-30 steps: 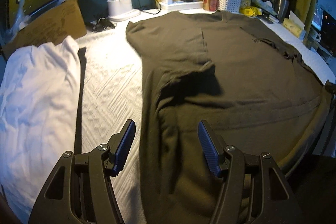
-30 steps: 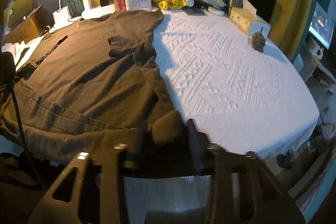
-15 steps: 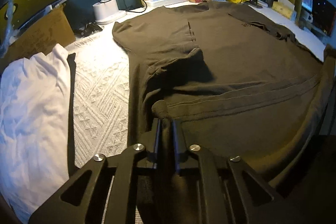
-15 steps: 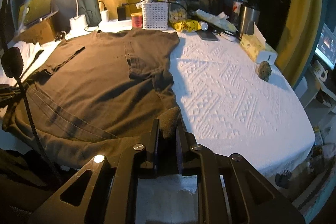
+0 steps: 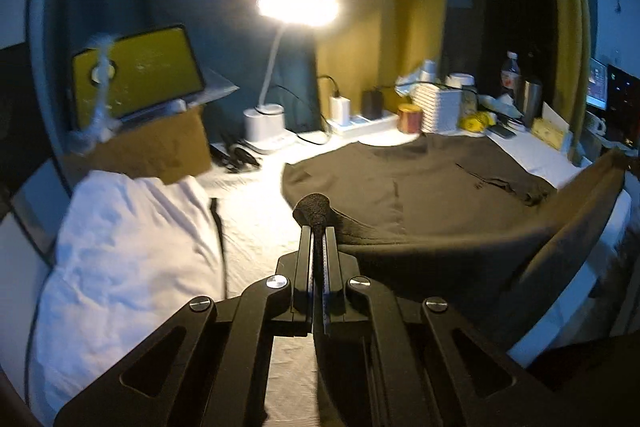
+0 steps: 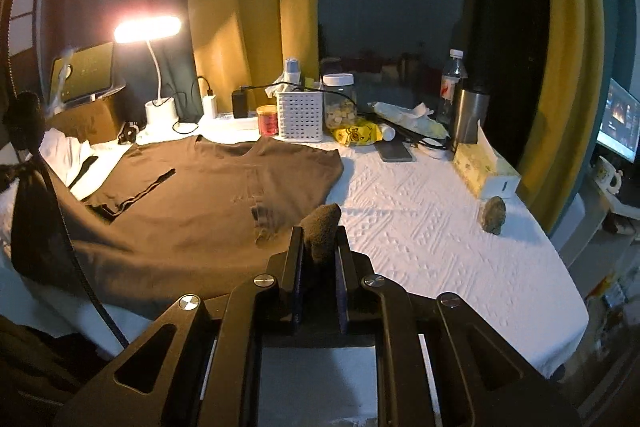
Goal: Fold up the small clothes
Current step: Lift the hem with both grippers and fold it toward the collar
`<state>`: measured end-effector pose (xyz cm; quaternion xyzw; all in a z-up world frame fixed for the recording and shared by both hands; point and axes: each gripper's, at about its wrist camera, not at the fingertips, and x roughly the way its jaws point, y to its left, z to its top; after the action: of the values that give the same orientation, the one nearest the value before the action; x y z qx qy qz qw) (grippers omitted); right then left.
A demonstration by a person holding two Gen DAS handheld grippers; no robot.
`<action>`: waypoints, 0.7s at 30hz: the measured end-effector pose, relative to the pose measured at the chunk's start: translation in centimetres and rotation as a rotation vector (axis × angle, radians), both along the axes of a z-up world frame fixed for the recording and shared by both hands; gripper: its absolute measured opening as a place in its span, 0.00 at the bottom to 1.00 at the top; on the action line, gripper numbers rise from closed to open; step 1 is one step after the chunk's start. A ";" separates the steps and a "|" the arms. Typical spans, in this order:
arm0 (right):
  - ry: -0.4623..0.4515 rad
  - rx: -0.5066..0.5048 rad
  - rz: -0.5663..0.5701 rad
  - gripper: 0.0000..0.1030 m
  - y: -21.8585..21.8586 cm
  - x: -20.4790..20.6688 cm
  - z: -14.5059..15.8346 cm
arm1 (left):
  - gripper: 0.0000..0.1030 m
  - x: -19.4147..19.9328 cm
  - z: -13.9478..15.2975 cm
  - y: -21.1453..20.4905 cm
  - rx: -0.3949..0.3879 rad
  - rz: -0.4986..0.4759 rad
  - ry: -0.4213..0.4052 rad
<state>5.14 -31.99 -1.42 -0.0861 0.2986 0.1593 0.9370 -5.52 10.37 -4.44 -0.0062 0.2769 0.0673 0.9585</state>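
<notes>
Dark brown fabric, a short-sleeved shirt (image 6: 208,195), lies spread on the white textured cloth of my worktop (image 6: 432,235). Its far part rests flat, collar toward the far edge, with the sleeves folded inward onto the body. The near hem is raised off the surface at both corners.

My left tool (image 5: 319,227) is clenched on the near left corner of the hem; a small bunch of cloth pokes out past its tips. From that view the raised hem sweeps away to the right in a long dark fold, and its right end runs off blurred at the picture's edge.

My right tool (image 6: 319,231) grasps the near right corner, a rounded wad of fabric standing between its two fingers. The cloth below the fingers is hidden behind the tool's black frame.

On the left a white garment (image 5: 120,251) lies crumpled, partly cut off by the picture's edge. A lit desk lamp (image 5: 298,5) glares at the far side, washing out detail around it. The far clutter, a white perforated basket (image 6: 300,115), a jar, a bottle and a tissue box (image 6: 486,167), sits clear of the shirt. A dark cable (image 6: 68,227) crosses the left of my right-hand view, covering part of the hem.
</notes>
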 end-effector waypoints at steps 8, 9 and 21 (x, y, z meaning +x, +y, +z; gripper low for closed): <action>0.322 -0.093 -0.020 0.14 -1.4 0.3 -9.4 | 0.01 1.4 -6.5 0.8 -0.048 -0.020 0.243; 0.347 -0.099 -0.021 0.14 -1.5 0.1 -10.2 | 0.01 1.5 -7.2 0.5 -0.048 -0.031 0.276; 0.313 -0.063 -0.030 0.48 -1.2 2.4 -8.5 | 0.02 1.3 -8.0 -0.1 -0.072 -0.031 0.319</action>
<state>7.56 -33.18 -9.91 -0.0851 0.4471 0.1476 0.8781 -4.19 10.25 -12.45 -0.0256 0.4276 0.0426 0.9026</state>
